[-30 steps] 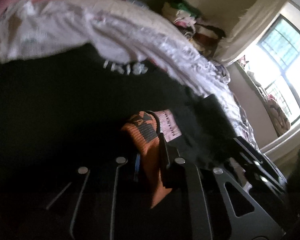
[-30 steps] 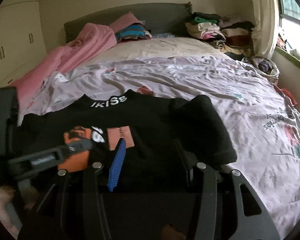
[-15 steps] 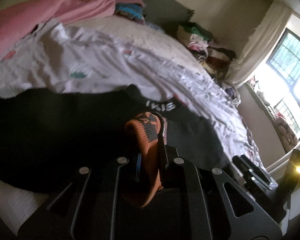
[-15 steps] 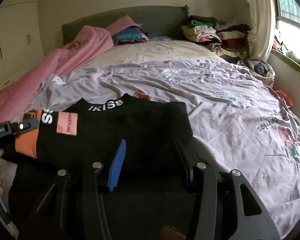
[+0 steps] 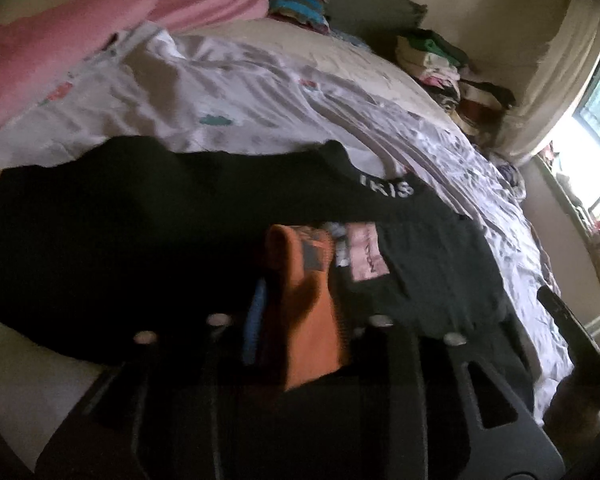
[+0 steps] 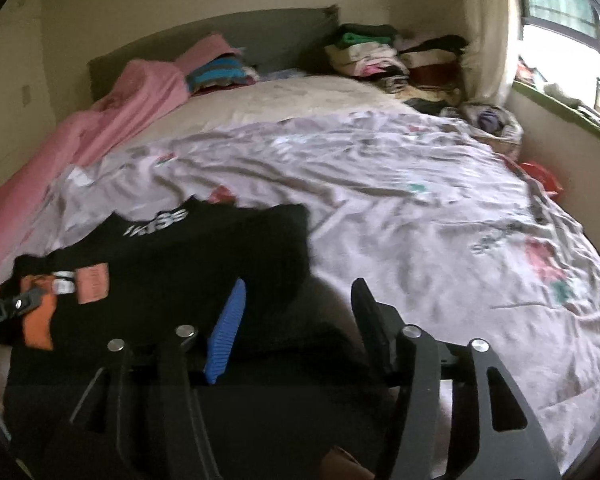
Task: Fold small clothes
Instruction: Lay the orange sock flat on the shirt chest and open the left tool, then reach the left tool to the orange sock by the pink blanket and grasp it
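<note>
The black sweatshirt point(image 6: 168, 264) with white collar lettering lies on the pale printed bedsheet point(image 6: 420, 216), filling the lower left of the right wrist view. Its orange cuff point(image 5: 304, 304) sits between the opening jaws of the left gripper point(image 5: 300, 320) at lower centre. The right gripper point(image 6: 296, 320) is also opening, its jaws apart over the garment's lower right edge, holding nothing.

Both wrist cams look forward and down along their fingers, close over the bed point(image 6: 380, 208). Shared: black garment point(image 5: 140, 220) just ahead, headboard end beyond.
</note>
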`<action>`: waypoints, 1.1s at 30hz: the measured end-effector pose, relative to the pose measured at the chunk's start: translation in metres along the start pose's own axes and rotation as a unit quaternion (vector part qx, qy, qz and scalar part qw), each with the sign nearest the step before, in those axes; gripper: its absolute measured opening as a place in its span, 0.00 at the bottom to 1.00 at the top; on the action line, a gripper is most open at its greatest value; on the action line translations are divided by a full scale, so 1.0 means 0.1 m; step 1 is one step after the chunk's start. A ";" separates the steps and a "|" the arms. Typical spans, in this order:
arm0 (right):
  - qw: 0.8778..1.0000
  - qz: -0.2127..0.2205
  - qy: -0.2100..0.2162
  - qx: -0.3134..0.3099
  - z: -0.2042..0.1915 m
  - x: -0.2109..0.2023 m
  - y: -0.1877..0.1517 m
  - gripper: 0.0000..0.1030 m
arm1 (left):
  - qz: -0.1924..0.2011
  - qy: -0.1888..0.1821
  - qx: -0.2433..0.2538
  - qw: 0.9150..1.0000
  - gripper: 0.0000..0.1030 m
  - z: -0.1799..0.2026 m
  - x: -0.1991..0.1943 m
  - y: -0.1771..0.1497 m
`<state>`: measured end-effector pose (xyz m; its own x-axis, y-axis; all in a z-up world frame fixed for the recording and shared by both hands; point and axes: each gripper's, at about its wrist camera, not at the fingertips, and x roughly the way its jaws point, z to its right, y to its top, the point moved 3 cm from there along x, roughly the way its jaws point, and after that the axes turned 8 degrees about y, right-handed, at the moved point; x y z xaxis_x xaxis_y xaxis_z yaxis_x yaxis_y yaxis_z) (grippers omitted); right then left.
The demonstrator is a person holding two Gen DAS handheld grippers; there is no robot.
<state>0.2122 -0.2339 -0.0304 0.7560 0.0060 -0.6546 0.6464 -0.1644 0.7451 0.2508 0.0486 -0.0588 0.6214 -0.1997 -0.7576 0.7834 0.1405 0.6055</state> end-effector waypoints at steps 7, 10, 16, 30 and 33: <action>0.996 -0.056 0.046 -0.060 -0.46 0.38 -0.05 0.57 | 0.072 0.033 0.027 0.997 0.36 0.07 -0.31 0.06; 0.994 -0.082 0.047 -0.060 -0.52 0.56 -0.11 0.57 | 0.055 0.009 0.047 0.997 0.38 0.21 -0.25 0.01; 0.991 -0.130 0.031 -0.031 -0.40 0.81 -0.28 0.58 | -0.055 0.041 0.059 0.996 0.39 0.17 0.33 -0.27; 0.996 -0.052 0.068 -0.036 -0.57 0.25 -0.22 0.90 | 0.004 0.051 0.068 0.996 0.67 0.20 -0.11 -0.19; 0.996 -0.043 0.072 -0.041 -0.63 0.19 -0.20 0.90 | 0.023 0.066 0.070 0.995 0.78 0.15 -0.22 -0.16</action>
<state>0.2206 -0.1679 -0.0496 0.7008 0.1581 -0.6956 0.7111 -0.0763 0.6990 0.2243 0.0360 -0.0480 0.6603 -0.0661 -0.7481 0.7501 0.0080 0.6613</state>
